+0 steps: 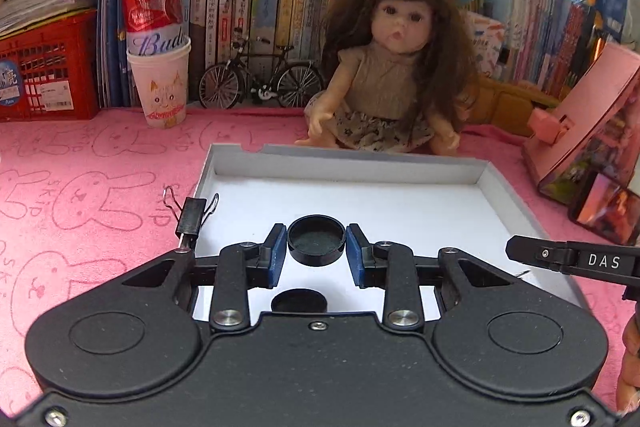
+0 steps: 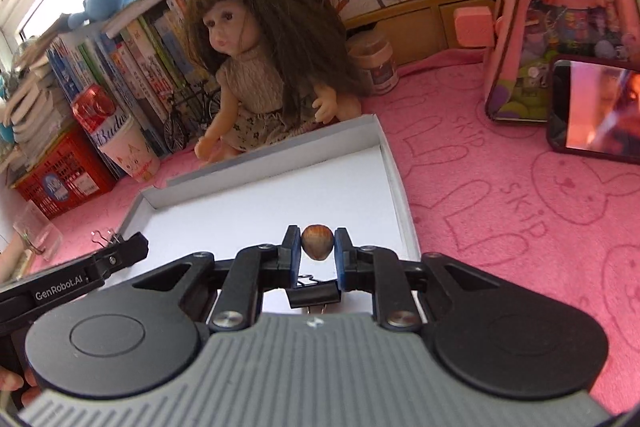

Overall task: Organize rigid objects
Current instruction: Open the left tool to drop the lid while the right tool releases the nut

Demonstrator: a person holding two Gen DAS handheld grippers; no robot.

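Observation:
My left gripper point(image 1: 316, 245) is shut on a round black cap point(image 1: 316, 241) and holds it above the floor of a shallow white box tray point(image 1: 348, 169); the cap's shadow lies below it. A black binder clip point(image 1: 192, 217) sits at the tray's left edge. My right gripper point(image 2: 317, 245) is shut on a brown hazelnut point(image 2: 317, 242) above the same tray point(image 2: 390, 163). A second black binder clip point(image 2: 314, 295) lies in the tray just under the right gripper. The right gripper's side shows at the right of the left wrist view point(image 1: 576, 261).
A doll point(image 1: 394, 67) sits behind the tray on the pink cloth point(image 1: 88, 179). A paper cup holding a red can point(image 1: 158, 67), a toy bicycle point(image 1: 260, 79) and a red crate point(image 1: 44, 71) stand before the books. A pink box point(image 2: 560, 11) and a phone point(image 2: 596, 109) are at right.

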